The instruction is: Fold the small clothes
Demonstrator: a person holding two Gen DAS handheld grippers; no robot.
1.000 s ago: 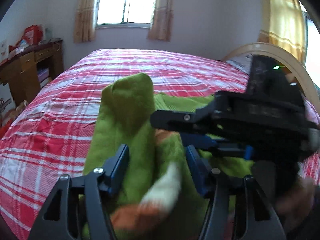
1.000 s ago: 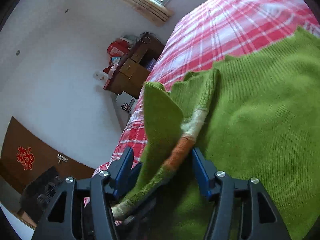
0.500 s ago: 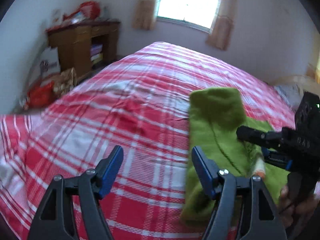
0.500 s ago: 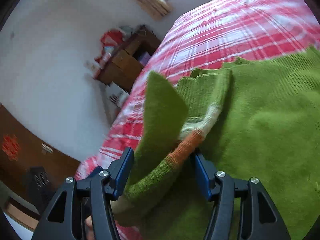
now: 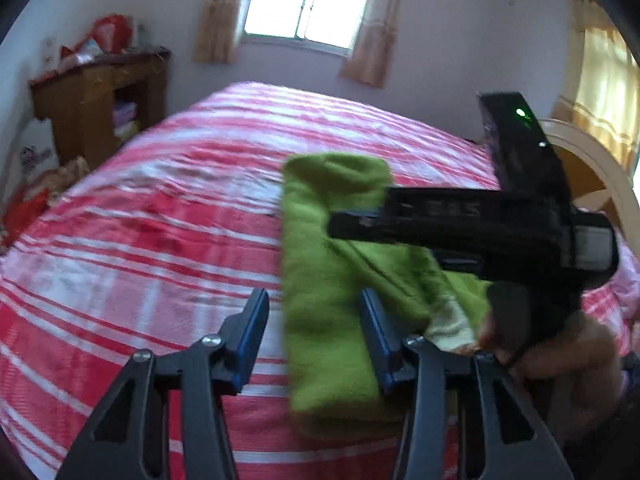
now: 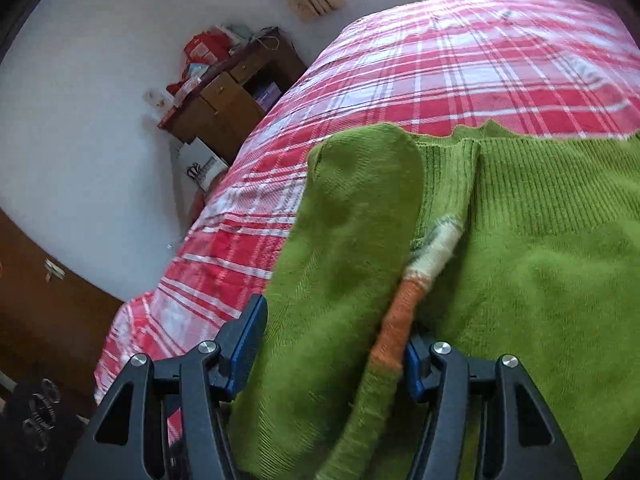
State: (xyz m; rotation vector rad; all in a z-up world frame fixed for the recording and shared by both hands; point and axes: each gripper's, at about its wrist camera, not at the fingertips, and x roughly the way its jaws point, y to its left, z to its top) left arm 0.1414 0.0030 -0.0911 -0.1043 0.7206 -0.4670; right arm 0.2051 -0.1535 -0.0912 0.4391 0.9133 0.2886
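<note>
A: What is seen on the largest scale?

B: A bed (image 5: 160,240) covered by a red and white checked sheet (image 6: 460,64) is shown, with a wooden cabinet (image 5: 100,100) standing against the wall beside it.

A: And where is the garment?

B: A green sweater (image 6: 540,280) is spread on the bed, and its sleeve (image 6: 348,240), banded in white and orange near the cuff, is lifted and folded over the body.

A: How is the right tool (image 6: 332,344) set?

B: It is closed on the bunched sleeve, which is pressed between the blue pads (image 6: 248,336).

A: And the left tool (image 5: 316,328)?

B: Its jaws are closing. The folded edge of the sweater lies between them, the right pad is touched by the cloth, and the left pad stands clear, so nothing is gripped. The person's hand (image 5: 568,344) is seen under the right tool.
</note>
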